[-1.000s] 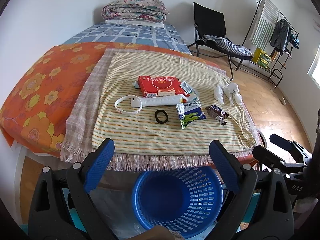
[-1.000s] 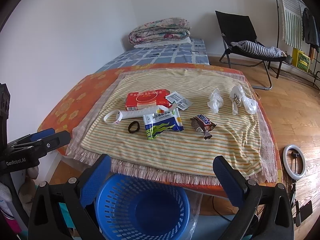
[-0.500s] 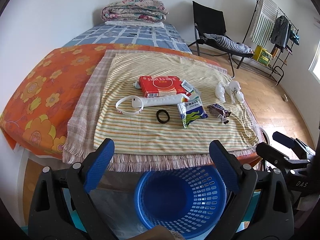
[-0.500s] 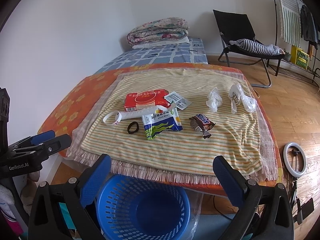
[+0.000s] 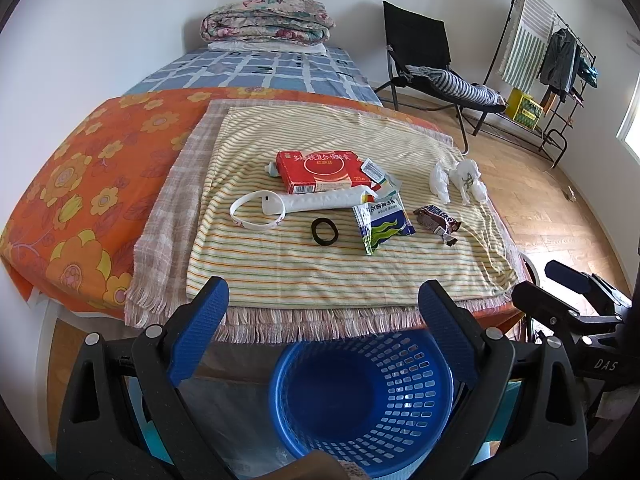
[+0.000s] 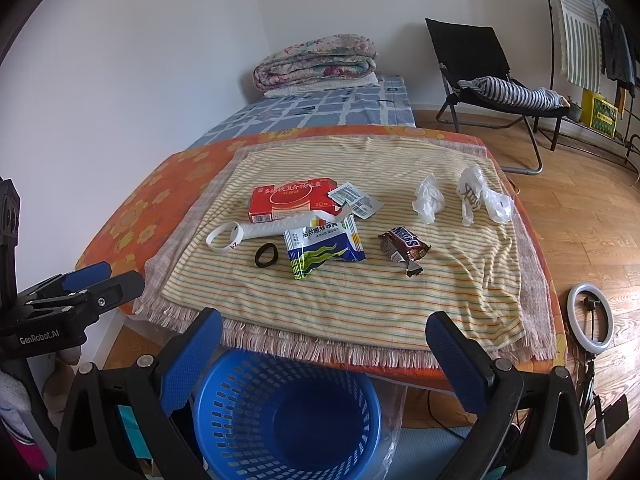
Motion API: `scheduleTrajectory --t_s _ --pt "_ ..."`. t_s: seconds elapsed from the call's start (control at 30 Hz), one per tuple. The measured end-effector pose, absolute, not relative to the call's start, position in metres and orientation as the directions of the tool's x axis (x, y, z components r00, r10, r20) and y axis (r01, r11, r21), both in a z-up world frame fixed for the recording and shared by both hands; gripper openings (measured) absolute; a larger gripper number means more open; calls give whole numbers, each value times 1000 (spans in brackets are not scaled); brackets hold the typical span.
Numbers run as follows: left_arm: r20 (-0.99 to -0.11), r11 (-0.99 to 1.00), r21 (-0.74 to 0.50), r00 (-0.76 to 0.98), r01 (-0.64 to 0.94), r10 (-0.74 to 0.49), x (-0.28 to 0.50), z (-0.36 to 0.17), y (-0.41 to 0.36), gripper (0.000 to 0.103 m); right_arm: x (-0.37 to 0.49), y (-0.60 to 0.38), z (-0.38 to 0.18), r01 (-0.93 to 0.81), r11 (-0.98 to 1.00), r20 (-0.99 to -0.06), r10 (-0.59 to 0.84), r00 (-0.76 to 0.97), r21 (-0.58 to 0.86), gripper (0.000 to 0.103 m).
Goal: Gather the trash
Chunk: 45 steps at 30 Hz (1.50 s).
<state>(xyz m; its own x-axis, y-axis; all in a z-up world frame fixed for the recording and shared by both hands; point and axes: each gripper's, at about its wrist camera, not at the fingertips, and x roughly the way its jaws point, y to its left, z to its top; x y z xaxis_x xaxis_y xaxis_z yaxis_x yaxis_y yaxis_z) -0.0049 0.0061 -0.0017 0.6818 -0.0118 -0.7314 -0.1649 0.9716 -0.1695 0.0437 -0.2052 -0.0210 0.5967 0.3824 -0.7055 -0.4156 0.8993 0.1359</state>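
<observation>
Trash lies on the striped cloth [image 5: 320,272]: a red box [image 5: 318,170], a white tube wrapper [image 5: 320,202], a blue-green sachet [image 5: 382,222], a brown candy wrapper [image 5: 436,220], crumpled clear plastic [image 5: 460,180], a white wristband [image 5: 256,212] and a black hair tie [image 5: 325,231]. The same red box [image 6: 290,198], sachet [image 6: 322,246] and candy wrapper [image 6: 404,246] show in the right wrist view. A blue basket [image 5: 360,400] [image 6: 286,416] stands empty on the floor below the bed's near edge. My left gripper [image 5: 322,304] and right gripper [image 6: 322,336] hover open above it, holding nothing.
An orange flowered sheet [image 5: 80,184] covers the bed, with a folded quilt [image 5: 268,20] at the far end. A black folding chair [image 5: 424,56] and a clothes rack [image 5: 552,52] stand right on the wood floor. A ring light [image 6: 592,318] lies beside the bed.
Both views have shifted slightly; the basket sits a little further right in the left wrist view. The items on the cloth have not moved and both grippers stay open.
</observation>
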Motion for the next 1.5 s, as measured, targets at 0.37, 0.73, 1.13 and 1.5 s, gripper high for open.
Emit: scheduleTrajectory --t_s 0.37,0.73,1.13,1.5 --pt "-732 972 -169 682 -166 -11 -5 -2 5 98 45 -205 -23 -405 902 -715 382 586 150 103" --pt "-734 972 -168 679 -165 -12 -5 -2 5 98 44 -203 -22 -411 899 -714 388 583 153 103" --pt "-736 972 -168 677 -166 -11 -5 -2 4 98 44 -202 -23 -410 898 -720 388 576 156 103" --pt "-740 977 -105 671 -186 48 -15 -8 22 98 50 -211 -32 -400 905 -757 363 543 147 103"
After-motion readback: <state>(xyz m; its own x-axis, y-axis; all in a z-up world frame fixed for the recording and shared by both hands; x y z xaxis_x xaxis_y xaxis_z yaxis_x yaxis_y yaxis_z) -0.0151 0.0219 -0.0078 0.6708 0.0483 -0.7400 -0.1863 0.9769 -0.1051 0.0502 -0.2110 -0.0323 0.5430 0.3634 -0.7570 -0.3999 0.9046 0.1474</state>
